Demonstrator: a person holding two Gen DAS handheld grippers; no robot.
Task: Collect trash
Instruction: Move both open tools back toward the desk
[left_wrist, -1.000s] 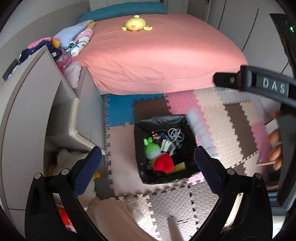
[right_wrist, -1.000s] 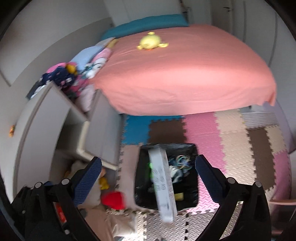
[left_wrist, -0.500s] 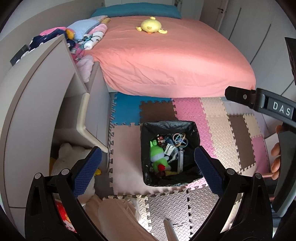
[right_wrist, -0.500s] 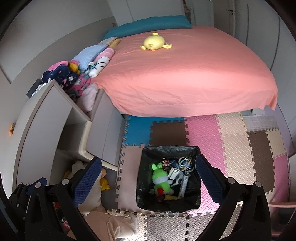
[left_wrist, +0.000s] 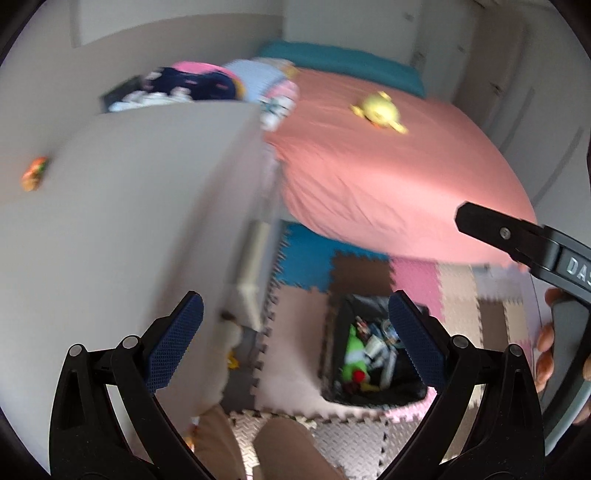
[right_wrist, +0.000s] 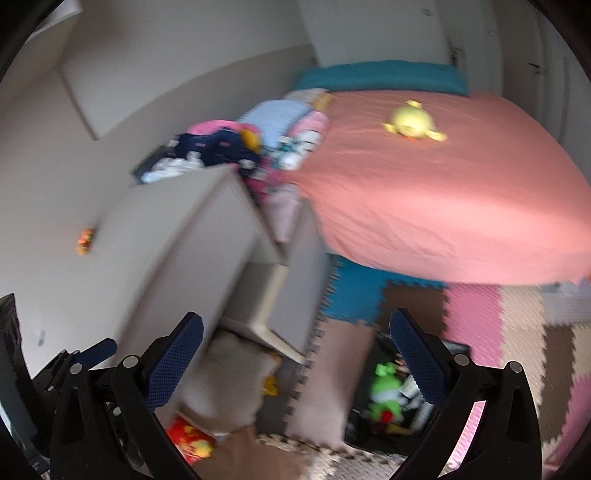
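A black-lined bin (left_wrist: 373, 354) stands on the foam floor mats, holding a green plush toy (left_wrist: 355, 354), a white box and other bits. The same bin (right_wrist: 402, 391) shows low in the right wrist view with the green plush toy (right_wrist: 386, 389) inside. My left gripper (left_wrist: 295, 338) is open and empty, high above the floor, left of the bin. My right gripper (right_wrist: 295, 356) is also open and empty. A small orange item (left_wrist: 34, 178) lies on the grey cabinet top (left_wrist: 122, 206); this small orange item (right_wrist: 85, 240) also shows in the right wrist view. Both views are motion-blurred.
A bed with a salmon sheet (right_wrist: 443, 184) carries a yellow plush duck (right_wrist: 412, 125). Clothes and pillows (right_wrist: 236, 147) pile between bed and cabinet. A drawer (right_wrist: 291, 288) hangs open. The other gripper's body (left_wrist: 535, 243) and a hand (left_wrist: 546, 350) are at the right.
Both cameras have swung left and upward, bringing the cabinet top and the small orange item into view. The bin has slid toward the lower right. The white box seen falling now lies in the bin.
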